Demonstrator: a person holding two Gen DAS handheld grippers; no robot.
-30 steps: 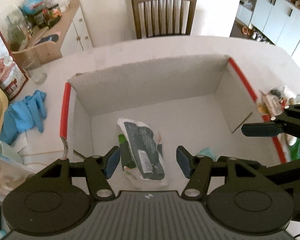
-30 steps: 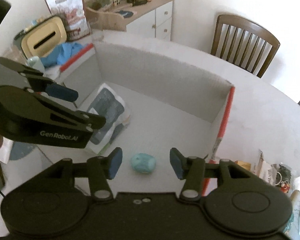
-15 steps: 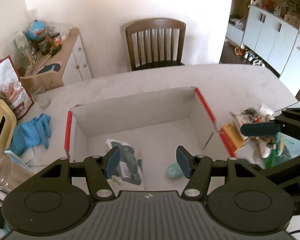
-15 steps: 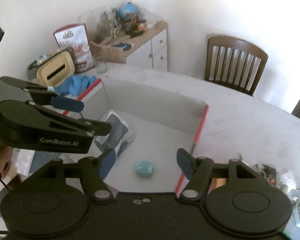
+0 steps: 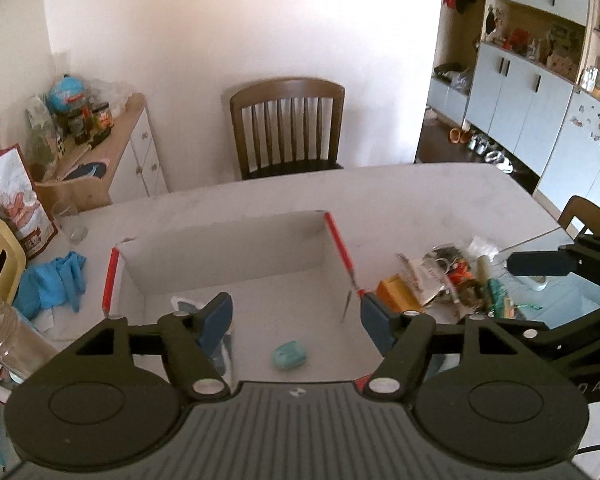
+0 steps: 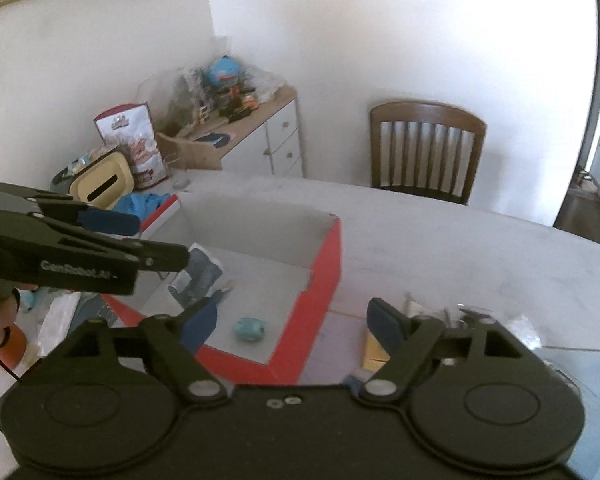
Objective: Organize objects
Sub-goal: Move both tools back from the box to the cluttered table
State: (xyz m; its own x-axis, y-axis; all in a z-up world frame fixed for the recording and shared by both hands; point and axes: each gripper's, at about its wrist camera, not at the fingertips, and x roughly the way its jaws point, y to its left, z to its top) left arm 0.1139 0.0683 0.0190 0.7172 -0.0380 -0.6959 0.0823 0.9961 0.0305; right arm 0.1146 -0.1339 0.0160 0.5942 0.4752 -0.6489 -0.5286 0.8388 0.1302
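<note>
Two items already down on the floor of the open, red-edged box [image 5: 228, 268]: a small teal lump [image 5: 289, 355] toward six o'clock of the left wrist view, and a dark printed packet [image 6: 198, 276] lying flat at about nine o'clock from it, the two well apart. Left gripper [image 5: 296, 318] above the near edge of the box, jaws opening, nothing between them but the view down onto the box floor. Right gripper [image 6: 290, 324] likewise empty and opening, poised over the near red wall with the teal lump showing between its fingers far below, not touched. Plenty left to sort, by the look of it: a jumbled pile of packets and wrappers [image 5: 452, 276] on the table [image 5: 400, 200] at three o'clock of the box, an orange carton [image 5: 396, 298] just beside the red wall, blue gloves [image 5: 56, 280] at nine o'clock. Early in the job, then, as a judgement: two pieces boxed, most of the clutter outside, both tools free for the next pick, likely from the three o'clock pile.
</note>
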